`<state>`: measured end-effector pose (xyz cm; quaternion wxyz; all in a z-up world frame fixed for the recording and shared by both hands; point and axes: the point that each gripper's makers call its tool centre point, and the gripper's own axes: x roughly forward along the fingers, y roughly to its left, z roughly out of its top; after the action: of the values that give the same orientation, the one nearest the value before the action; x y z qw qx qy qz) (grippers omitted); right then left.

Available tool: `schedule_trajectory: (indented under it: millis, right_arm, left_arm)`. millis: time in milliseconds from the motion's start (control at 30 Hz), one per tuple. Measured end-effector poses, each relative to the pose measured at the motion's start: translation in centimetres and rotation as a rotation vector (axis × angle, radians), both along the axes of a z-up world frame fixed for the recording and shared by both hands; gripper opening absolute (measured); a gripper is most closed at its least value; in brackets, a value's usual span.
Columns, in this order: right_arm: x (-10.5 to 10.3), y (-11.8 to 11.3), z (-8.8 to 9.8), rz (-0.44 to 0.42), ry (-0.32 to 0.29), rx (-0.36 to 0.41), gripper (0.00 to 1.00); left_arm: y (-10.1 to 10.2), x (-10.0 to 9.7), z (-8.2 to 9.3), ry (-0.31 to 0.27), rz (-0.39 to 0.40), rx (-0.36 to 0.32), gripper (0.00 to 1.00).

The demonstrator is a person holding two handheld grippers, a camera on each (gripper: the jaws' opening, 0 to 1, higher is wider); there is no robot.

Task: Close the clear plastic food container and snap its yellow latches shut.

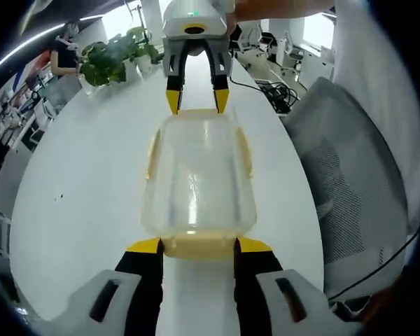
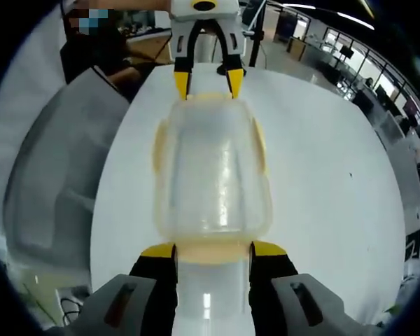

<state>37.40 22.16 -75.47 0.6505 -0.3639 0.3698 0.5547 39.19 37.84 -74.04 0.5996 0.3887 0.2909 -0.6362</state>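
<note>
Yellow-tipped jaws of the left claw (image 1: 198, 246) stand open, straddling the near end latch (image 1: 198, 246) of the clear container (image 1: 198, 178) on the white table (image 1: 84, 182); the right claw (image 1: 197, 100) likewise gapes at the far end. Lid looks seated; side latches (image 1: 246, 152) seemingly remain unsnapped.

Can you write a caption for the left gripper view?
Two grippers meet a clear container end to end.

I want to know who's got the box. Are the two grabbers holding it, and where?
Both meet the clear plastic food container. The left gripper and the right gripper each sit at a yellow end latch at opposite ends. Whether they truly squeeze cannot be told.
</note>
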Motion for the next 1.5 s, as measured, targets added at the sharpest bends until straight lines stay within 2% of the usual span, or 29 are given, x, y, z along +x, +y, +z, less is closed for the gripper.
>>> schedule_trajectory:
  millis: [1500]
  right_arm:
    - [-1.4,-6.2,-0.2,-0.009,-0.008,-0.028,0.38]
  left_arm:
    - [-6.2,-1.5,-0.3,-0.001,-0.004,-0.02,0.38]
